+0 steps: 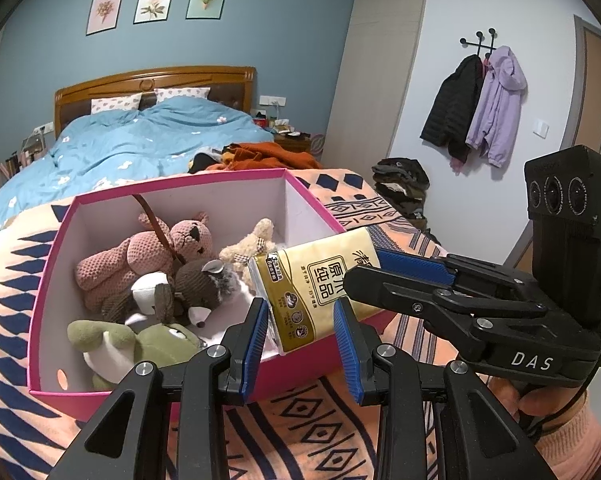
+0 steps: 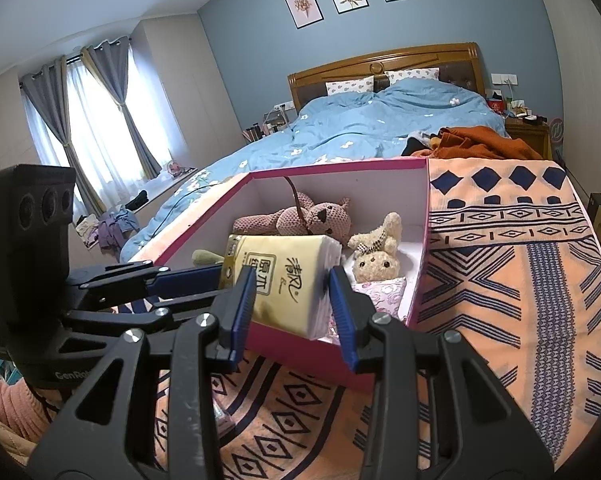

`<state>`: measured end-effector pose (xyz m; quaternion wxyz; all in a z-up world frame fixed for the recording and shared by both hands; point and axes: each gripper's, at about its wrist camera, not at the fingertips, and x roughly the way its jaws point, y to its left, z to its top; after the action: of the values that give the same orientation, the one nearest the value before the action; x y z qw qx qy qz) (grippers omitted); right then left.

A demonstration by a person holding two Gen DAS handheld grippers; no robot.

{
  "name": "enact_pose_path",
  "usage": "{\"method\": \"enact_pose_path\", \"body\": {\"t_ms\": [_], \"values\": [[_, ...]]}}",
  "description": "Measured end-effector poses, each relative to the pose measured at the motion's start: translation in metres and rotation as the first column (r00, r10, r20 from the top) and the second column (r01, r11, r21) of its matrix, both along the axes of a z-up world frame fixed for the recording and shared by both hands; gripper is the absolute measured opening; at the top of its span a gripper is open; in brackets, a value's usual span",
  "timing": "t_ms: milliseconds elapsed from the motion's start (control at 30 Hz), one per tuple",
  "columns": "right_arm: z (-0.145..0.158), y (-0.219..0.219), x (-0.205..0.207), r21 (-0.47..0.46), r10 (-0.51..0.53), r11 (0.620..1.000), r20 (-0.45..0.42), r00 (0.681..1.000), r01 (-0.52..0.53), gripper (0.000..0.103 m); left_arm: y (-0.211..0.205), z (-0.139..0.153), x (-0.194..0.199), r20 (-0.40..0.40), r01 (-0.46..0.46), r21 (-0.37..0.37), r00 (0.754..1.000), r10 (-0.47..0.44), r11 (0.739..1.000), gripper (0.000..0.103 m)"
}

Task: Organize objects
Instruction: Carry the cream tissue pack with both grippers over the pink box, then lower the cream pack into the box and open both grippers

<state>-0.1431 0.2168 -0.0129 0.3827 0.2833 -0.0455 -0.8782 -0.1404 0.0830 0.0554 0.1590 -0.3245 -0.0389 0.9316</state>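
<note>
Over the pink box, right claw gripping tissue pack — "原木纯品", left claw narrow, empty

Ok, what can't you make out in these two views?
- Floor of the box: both views, covered by the toys and the pack.
- Most of the green toy: right view, only a tip shows behind the pack.
- Whether the left gripper touches the pack: left view, its pads overlap the pack's edge.
- Clutter on the nightstand: both views, too small.
</note>
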Motion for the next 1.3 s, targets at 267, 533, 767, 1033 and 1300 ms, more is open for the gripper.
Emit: {"method": "enact_pose_path", "body": {"t_ms": [267,533,767,1033,1300], "values": [[-0.004,0.000,-0.004,0.005,-0.004,1.000,0.011,1.000,0.004,0.041,0.001,-0.004,-0.005,0.016,-0.002,-0.004,1.000,0.003,1.000,0.034],[-0.006,-0.003,-0.008,0.015,-0.006,1.000,0.019,1.000,0.005,0.041,-0.002,-0.009,-0.011,0.041,-0.010,0.001,0.999,0.010,1.000,0.034],[-0.010,-0.008,-0.013,0.027,-0.006,1.000,0.028,1.000,0.005,0.041,-0.003,-0.014,-0.016,0.064,-0.018,0.001,0.998,0.017,1.000,0.033],[-0.016,-0.011,-0.017,0.040,-0.010,0.999,0.046,0.999,0.008,0.041,-0.004,-0.021,-0.023,0.090,-0.021,0.001,0.996,0.021,1.000,0.033],[-0.022,-0.013,-0.021,0.055,-0.015,0.998,0.063,0.998,0.011,0.041,-0.007,-0.027,-0.031,0.113,-0.027,0.010,0.993,0.025,1.000,0.033]]}}
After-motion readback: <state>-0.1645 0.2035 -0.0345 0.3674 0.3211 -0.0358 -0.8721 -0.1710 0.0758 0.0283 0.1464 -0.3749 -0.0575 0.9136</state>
